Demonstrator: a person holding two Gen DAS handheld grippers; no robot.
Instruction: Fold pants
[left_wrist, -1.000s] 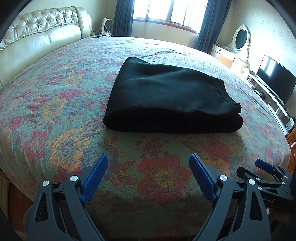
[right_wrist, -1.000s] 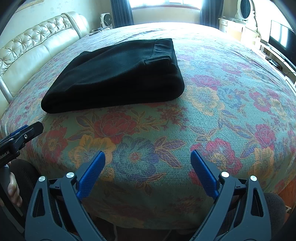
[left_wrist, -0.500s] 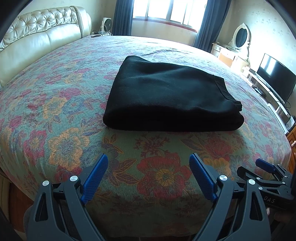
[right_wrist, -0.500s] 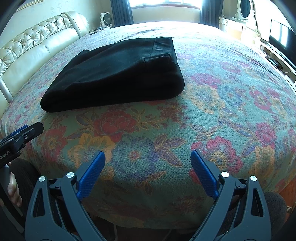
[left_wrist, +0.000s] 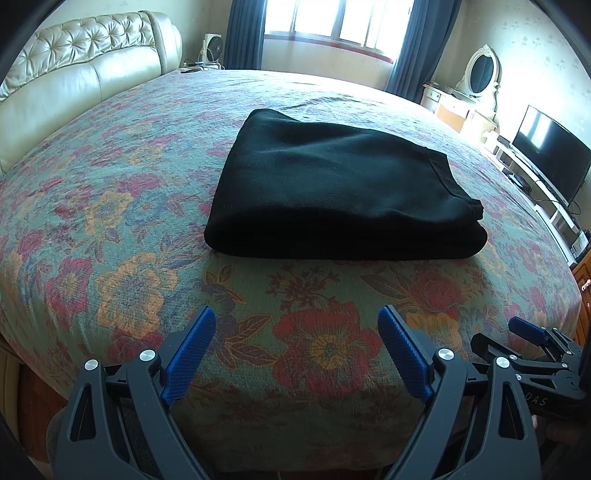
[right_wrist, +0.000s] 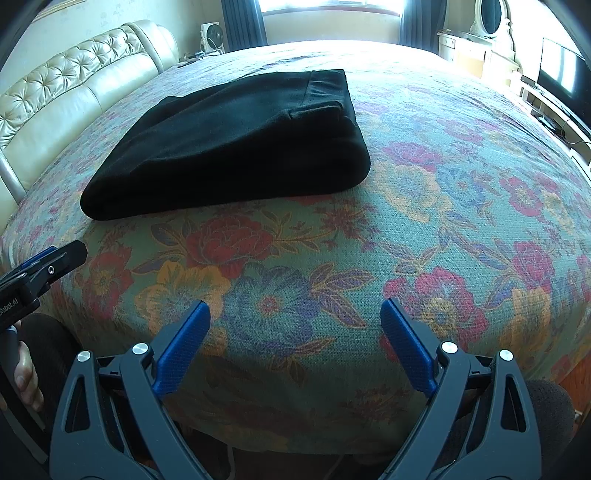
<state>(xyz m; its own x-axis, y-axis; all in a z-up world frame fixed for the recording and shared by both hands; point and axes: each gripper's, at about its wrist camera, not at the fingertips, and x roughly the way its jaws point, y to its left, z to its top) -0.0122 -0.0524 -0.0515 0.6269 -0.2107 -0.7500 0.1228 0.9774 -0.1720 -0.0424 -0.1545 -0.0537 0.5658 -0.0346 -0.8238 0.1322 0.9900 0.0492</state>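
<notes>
Looking along both tools, I see the black fabric pants (left_wrist: 343, 188), folded into a thick rectangular bundle, lying flat on the floral-patterned woven bedspread (left_wrist: 122, 206), set back from the bedspread's near edge and toward its middle. My left gripper (left_wrist: 297, 352) hangs over that near edge with its blue-padded fingers (left_wrist: 190, 354) spread wide and holding nothing, well apart from the pants. My right gripper (right_wrist: 295, 341) is just as wide open and empty over the same edge, the pants lying ahead and to its left.
</notes>
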